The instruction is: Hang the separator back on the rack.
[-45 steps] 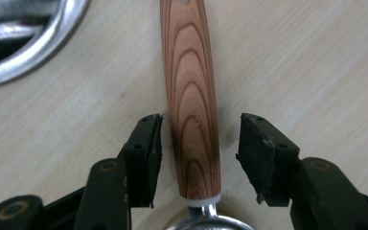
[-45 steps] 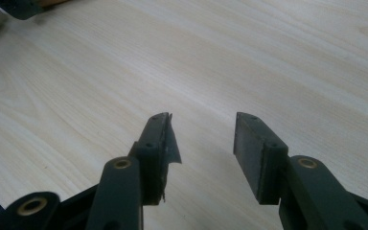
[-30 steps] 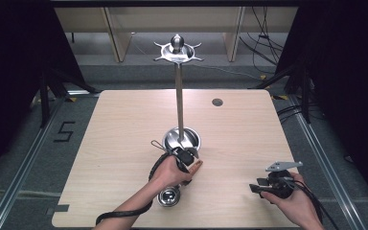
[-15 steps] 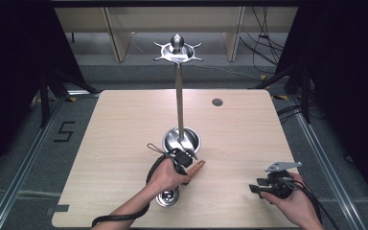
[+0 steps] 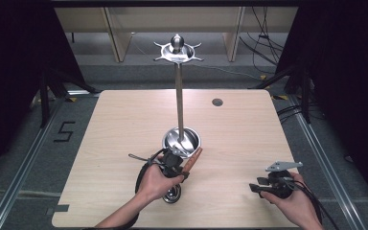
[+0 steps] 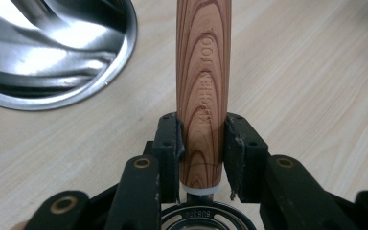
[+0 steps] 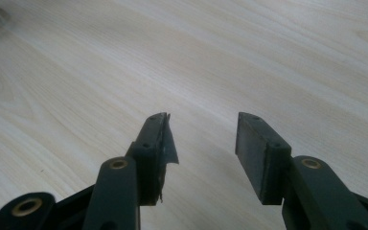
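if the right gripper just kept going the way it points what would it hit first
Probably nothing but the table. The right gripper has open jaws with nothing between them, and its view shows bare wood ahead. In the high view it points left, towards the left gripper and its wooden handle, but those sit well off; depth is unclear.

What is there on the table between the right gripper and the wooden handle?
Bare tabletop, seen in the high view, separates the right gripper from the wooden handle.
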Demonstrator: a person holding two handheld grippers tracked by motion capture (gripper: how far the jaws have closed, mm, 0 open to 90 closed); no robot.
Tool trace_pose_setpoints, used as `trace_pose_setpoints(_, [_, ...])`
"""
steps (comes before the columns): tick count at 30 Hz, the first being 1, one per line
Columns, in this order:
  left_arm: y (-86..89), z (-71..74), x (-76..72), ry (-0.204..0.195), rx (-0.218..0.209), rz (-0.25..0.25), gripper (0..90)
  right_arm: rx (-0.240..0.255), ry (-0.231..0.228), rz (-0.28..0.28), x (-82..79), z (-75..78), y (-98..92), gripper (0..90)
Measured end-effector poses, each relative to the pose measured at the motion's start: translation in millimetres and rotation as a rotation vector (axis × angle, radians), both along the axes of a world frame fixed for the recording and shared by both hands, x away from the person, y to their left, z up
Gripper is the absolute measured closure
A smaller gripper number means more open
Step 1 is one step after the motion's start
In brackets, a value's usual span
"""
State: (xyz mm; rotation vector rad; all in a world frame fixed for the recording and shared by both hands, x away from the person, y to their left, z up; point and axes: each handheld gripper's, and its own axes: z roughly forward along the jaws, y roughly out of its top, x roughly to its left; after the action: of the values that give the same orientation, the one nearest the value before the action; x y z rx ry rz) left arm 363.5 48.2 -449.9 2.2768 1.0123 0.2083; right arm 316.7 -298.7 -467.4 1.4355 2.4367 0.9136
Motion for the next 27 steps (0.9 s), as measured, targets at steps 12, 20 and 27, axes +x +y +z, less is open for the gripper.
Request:
trace_pose_setpoints(12, [10.9,13.9,-11.9,-0.203,-0.179,0.1,67.9,-0.002,-0.001,0.002,-0.1,-0.1,-0.1,55.4])
trace_pose_setpoints(20, [14.7,24.2,-16.9,-0.315,-0.219,0.161,67.9,0.001,-0.001,-0.003,0.0,0.8,-1.2,55.4])
trace_pose_setpoints(27, [16.2,32.2,-18.3,-0.357,-0.273,0.199,67.9,0.017,-0.022,-0.016,0.3,-1.2,0.0,54.7])
